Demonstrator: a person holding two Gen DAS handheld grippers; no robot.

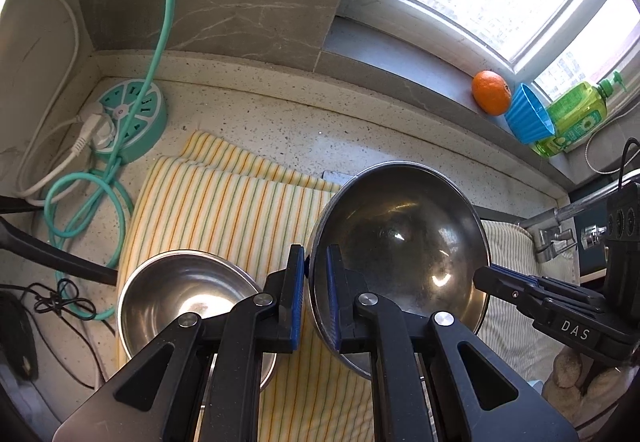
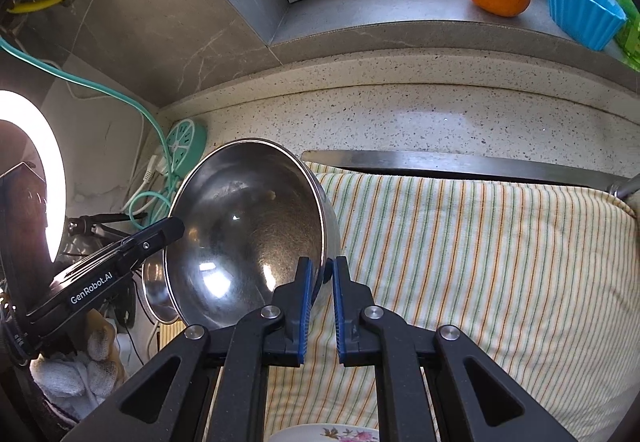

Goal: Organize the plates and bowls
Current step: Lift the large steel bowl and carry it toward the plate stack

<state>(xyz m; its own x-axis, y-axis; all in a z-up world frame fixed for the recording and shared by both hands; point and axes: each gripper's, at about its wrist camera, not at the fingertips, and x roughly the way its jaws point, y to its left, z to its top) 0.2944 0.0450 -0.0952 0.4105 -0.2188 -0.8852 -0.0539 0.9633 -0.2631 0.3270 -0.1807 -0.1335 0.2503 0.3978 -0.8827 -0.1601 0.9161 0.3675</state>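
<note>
Hand-held grippers, left point(image 1: 314, 256) and right point(image 2: 320, 270), angle steeply downward, pinching opposite rims of tilted steel bowl point(image 1: 400, 238).

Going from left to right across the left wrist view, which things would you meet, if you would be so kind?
Round green power strip → small steel bowl → left gripper → large steel bowl → orange → blue cup → green soap bottle.

Landmark: large bowl point(image 1: 400, 242), raised over the towel point(image 1: 224, 210) on the counter point(image 1: 360, 130), tilted. Left claw point(image 1: 313, 282) grips its left rim, right claw point(image 2: 320, 290) its right rim. Small bowl point(image 1: 184, 294) sits left of it on the towel. Power strip point(image 1: 132, 118) far left behind. Orange point(image 1: 491, 92) and cup point(image 1: 528, 118) behind-right on the sill point(image 1: 400, 54).
</note>
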